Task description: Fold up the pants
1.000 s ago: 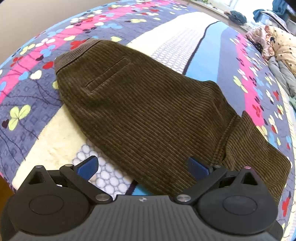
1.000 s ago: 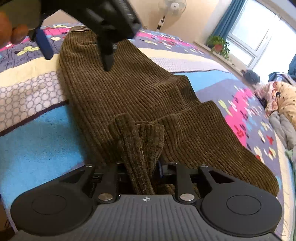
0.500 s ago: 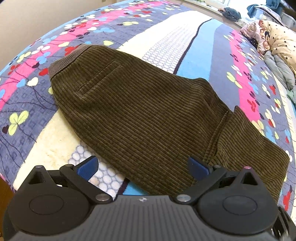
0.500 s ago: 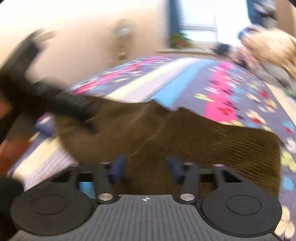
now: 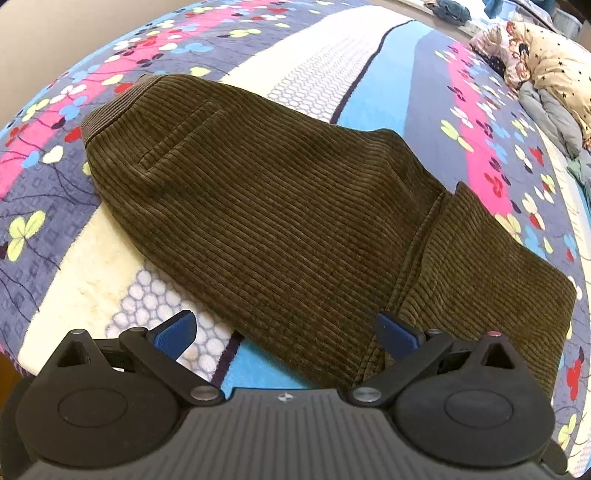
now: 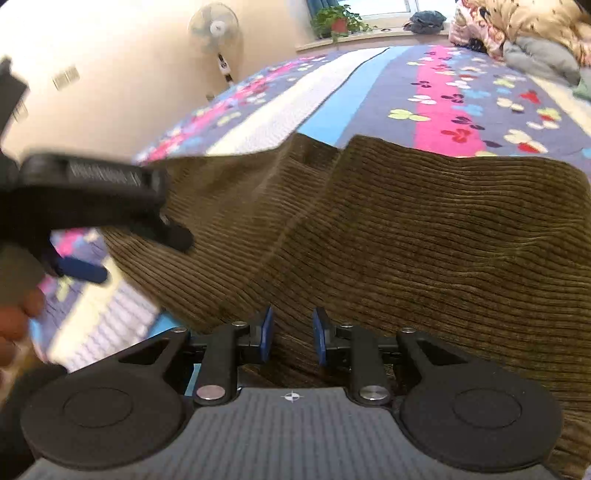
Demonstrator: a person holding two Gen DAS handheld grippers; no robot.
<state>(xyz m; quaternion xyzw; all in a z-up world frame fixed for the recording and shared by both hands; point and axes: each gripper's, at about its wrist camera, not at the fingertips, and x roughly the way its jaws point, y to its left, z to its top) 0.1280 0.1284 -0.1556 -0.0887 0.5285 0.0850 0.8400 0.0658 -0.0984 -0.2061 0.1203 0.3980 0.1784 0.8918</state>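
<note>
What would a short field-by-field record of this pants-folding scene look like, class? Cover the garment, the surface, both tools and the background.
garment: brown corduroy pants, lying folded, waistband at the far left
surface: patterned bedspread with flowers and stripes
left tool: left tool open, pads wide apart over the near edge of the pants, gripping nothing
right tool: right tool open, narrow gap between pads, no cloth pinched
background: standing fan, potted plant, heap of bedding

Left wrist view hovers close, looking down toward twelve o'clock over the folded olive-brown corduroy pants [image 5: 295,206]; right wrist view sits nearer, lower, sharing them, left gripper [image 6: 110,236] at nine o'clock
</note>
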